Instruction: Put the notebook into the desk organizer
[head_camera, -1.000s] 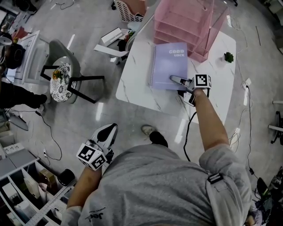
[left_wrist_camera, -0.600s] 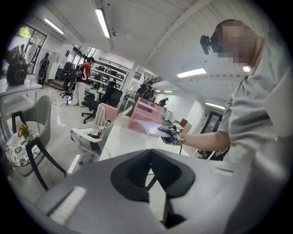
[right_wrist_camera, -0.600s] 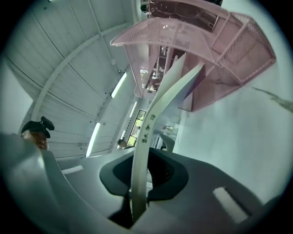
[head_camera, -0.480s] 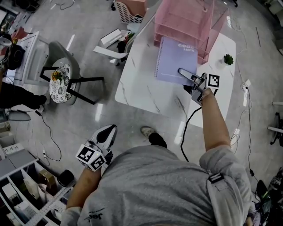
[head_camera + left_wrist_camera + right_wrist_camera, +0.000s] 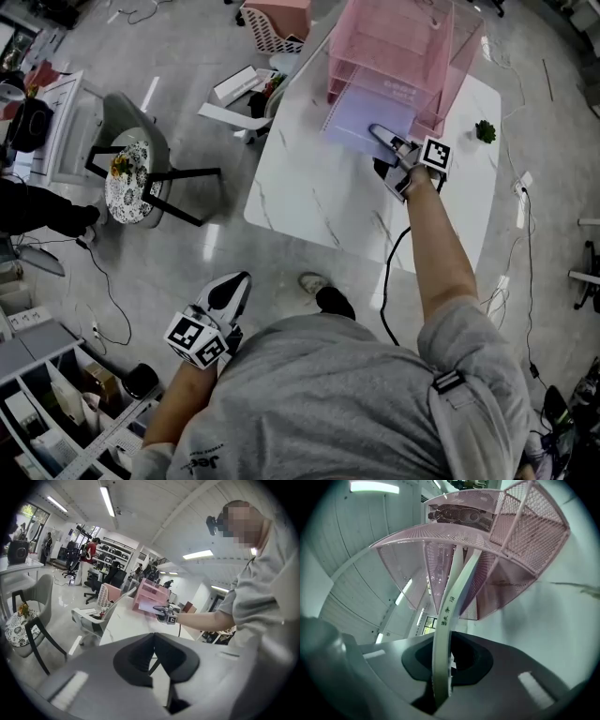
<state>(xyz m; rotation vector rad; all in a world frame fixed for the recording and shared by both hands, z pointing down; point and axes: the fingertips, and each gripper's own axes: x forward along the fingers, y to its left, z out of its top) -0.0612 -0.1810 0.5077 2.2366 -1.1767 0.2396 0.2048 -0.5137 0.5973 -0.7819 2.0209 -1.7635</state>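
A lavender spiral notebook (image 5: 367, 120) hangs low over the white marble table (image 5: 309, 202), its far end inside the lowest tier of the pink mesh desk organizer (image 5: 403, 42). My right gripper (image 5: 380, 137) is shut on the notebook's near edge. In the right gripper view the notebook (image 5: 451, 616) stands edge-on between the jaws of the right gripper (image 5: 447, 654), with the organizer's shelves (image 5: 487, 550) close ahead. My left gripper (image 5: 231, 289) hangs shut and empty by the person's left side, over the floor. The left gripper view shows the organizer (image 5: 149, 595) and the right gripper (image 5: 165, 615) far off.
A small green plant (image 5: 485, 127) sits on the table to the right of the organizer. On the floor to the left are a chair with a patterned cushion (image 5: 131, 176), flat boxes (image 5: 236, 86) and a white basket (image 5: 267, 21). A cable (image 5: 388, 272) trails from the right gripper.
My right gripper has carried the notebook up the picture, from flat on the table to the organizer, and its far end has entered the lowest tier. The left gripper stayed put.
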